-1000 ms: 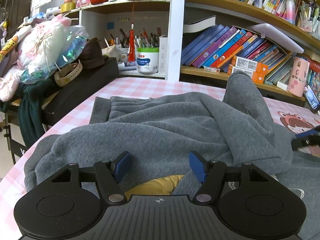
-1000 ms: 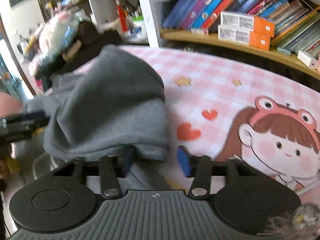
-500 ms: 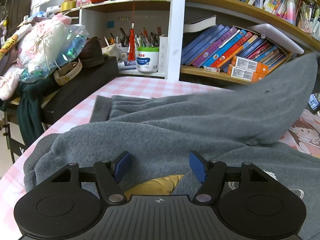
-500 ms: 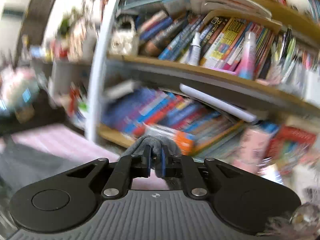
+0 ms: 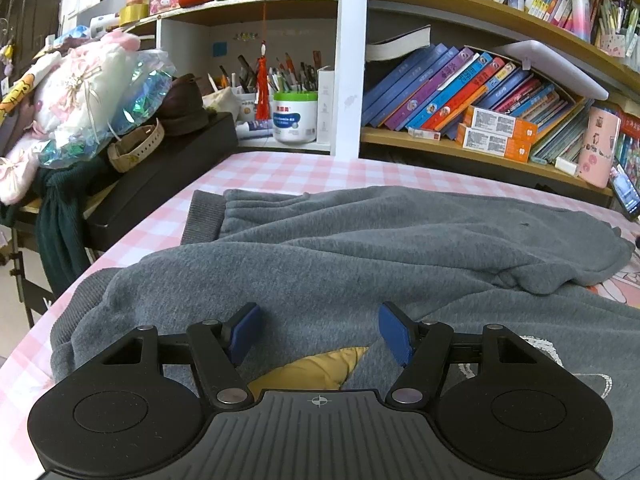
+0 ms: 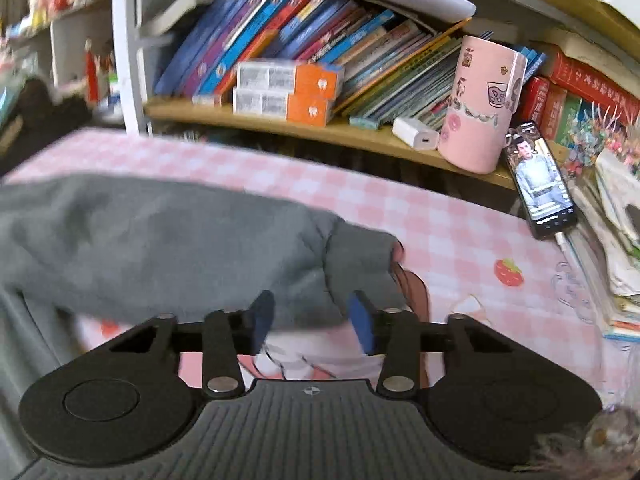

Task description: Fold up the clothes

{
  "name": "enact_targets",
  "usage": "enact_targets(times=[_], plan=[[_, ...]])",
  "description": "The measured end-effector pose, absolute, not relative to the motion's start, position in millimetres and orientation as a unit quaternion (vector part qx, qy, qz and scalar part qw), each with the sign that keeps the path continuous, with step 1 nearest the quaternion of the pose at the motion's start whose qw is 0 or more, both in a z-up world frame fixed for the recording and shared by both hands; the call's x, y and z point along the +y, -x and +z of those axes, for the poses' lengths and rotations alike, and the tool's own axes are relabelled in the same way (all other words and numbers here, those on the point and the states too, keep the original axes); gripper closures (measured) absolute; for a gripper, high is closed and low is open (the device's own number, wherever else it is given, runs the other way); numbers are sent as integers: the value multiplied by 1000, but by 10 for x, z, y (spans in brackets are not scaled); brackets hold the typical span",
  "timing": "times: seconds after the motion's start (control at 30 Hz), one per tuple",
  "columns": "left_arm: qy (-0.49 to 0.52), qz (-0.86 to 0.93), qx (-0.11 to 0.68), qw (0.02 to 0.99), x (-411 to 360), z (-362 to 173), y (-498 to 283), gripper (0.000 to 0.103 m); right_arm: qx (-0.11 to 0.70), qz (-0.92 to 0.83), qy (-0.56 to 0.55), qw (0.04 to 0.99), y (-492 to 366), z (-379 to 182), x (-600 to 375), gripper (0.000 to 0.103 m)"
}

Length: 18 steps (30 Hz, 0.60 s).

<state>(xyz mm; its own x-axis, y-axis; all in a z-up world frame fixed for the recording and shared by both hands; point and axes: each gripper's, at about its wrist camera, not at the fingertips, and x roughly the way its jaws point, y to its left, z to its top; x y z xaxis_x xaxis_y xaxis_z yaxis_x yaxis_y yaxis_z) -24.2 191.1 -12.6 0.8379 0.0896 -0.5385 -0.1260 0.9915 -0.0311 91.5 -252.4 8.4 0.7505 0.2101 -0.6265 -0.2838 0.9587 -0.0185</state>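
Note:
A grey fleece sweatshirt (image 5: 340, 264) lies spread on the pink checked tablecloth (image 5: 288, 172). A yellow patch (image 5: 308, 368) shows on it near my left gripper. Its sleeve (image 5: 500, 240) now lies stretched out to the right. My left gripper (image 5: 318, 332) is open and empty, low over the sweatshirt's body. In the right wrist view the sleeve's cuff end (image 6: 360, 264) lies flat on the cloth. My right gripper (image 6: 310, 320) is open just behind the cuff, holding nothing.
A bookshelf (image 5: 460, 92) runs along the table's far side. A pink cup (image 6: 480, 108), a white charger (image 6: 416, 138) and a phone (image 6: 540, 180) stand at the back right. A black case with bags and clothes (image 5: 132, 152) sits at the left edge.
My right gripper lifted the sleeve, carried it out to the right, laid it flat and opened off the cuff. My left gripper has stayed still and open.

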Motion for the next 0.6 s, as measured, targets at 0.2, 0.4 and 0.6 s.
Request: enact_targets(times=[0.2, 0.4, 0.6], plan=[[30, 58, 281, 958, 1901, -126, 236, 36, 378, 123, 65, 915, -1347, -135, -2323, 97], [23, 51, 287, 956, 1876, -135, 214, 36, 369, 56, 67, 925, -1989, -204, -2404, 103], [4, 38, 296, 954, 1791, -139, 185, 35, 351, 34, 149, 924, -2240, -256, -2162, 103]])
